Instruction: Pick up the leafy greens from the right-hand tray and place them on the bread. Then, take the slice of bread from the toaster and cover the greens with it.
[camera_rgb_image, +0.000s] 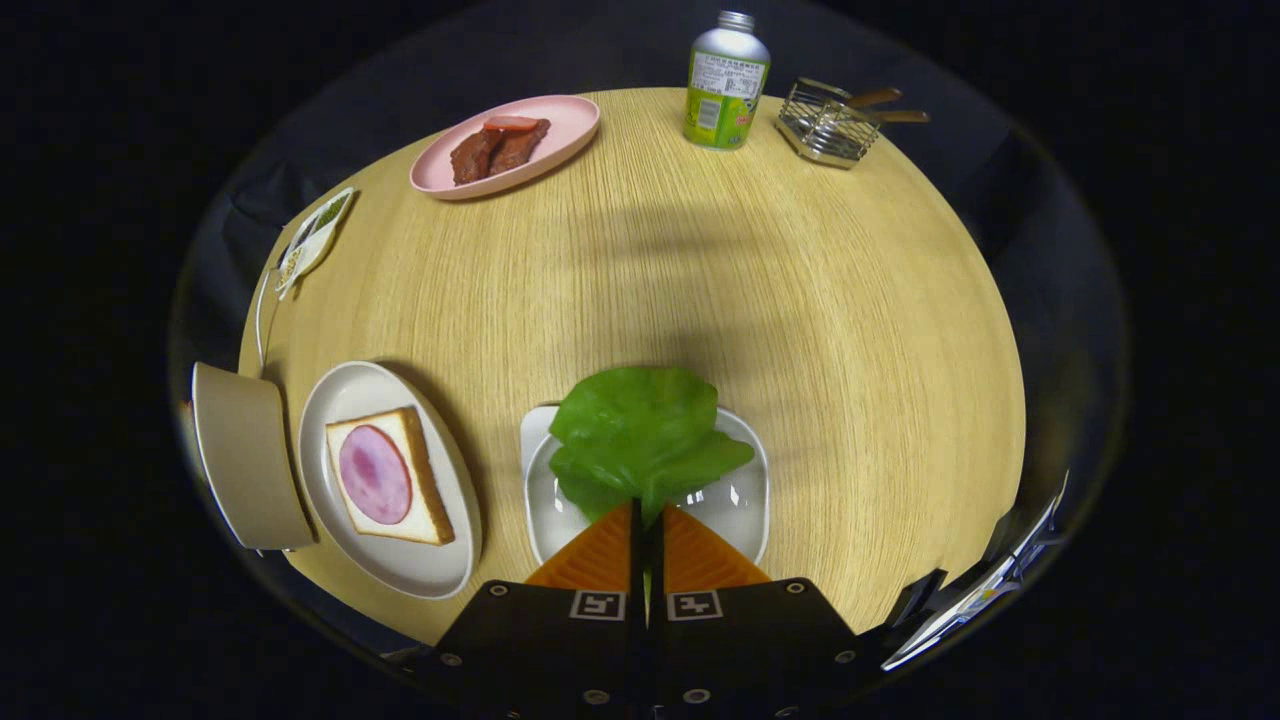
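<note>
While fingers pinch greens, label unreadable

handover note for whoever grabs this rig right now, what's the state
Gripper: fingers shut on the near edge of the greens, which sit over the right tray.
Bread with a pink slice on top lies on the plate left of the fingers; toaster just beyond that plate.
Done: greens gripped.
Left: carry greens onto the bread, then fetch the toaster slice and cover them.
</note>
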